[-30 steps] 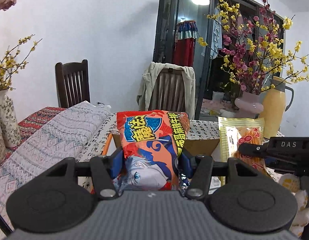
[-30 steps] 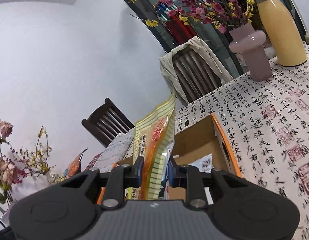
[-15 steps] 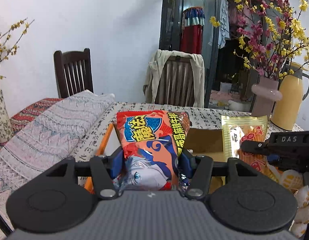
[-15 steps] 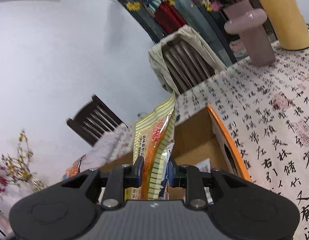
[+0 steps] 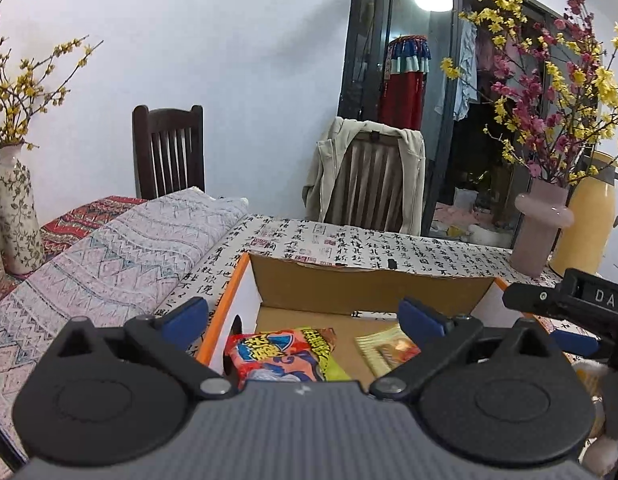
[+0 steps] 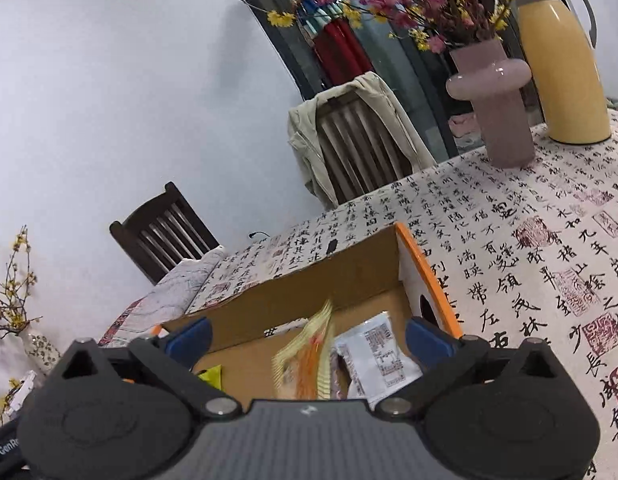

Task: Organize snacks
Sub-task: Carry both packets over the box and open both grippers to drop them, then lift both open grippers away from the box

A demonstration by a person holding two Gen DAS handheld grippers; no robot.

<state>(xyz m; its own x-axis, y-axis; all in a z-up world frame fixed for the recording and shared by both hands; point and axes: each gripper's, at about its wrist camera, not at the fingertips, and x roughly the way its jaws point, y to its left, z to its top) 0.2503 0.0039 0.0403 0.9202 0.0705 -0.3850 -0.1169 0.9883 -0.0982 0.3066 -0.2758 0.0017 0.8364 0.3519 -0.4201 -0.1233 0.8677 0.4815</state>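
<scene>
Two packets are shown lying inside the cardboard box [image 5: 373, 296], each below and just ahead of the claw that stands over it. The left gripper [image 5: 305, 316] is seen spread wide, its jaws having just been opening, with nothing pinched between them; the red packet [image 5: 281, 354] lies flat on the box floor beside the left, orange-edged wall. Its long axis is laid roughly across the box, and the yellow-lettered end is pointed toward the box middle. The right gripper [image 6: 309, 334] is likewise spread, its jaws having just been opening and nothing being gripped; the striped yellow packet [image 6: 309, 350] is seen near the box middle, standing on edge and blurred, so its resting attitude cannot be told. Its long axis appears to run from the near side toward the far wall. A white packet [image 6: 379, 356] is shown just beside it, toward the box's right wall. The left hand is judged nearer the red packet, the right hand nearer the yellow one. Withdrawal upward, clear of the box walls, is judged the coming move.
</scene>
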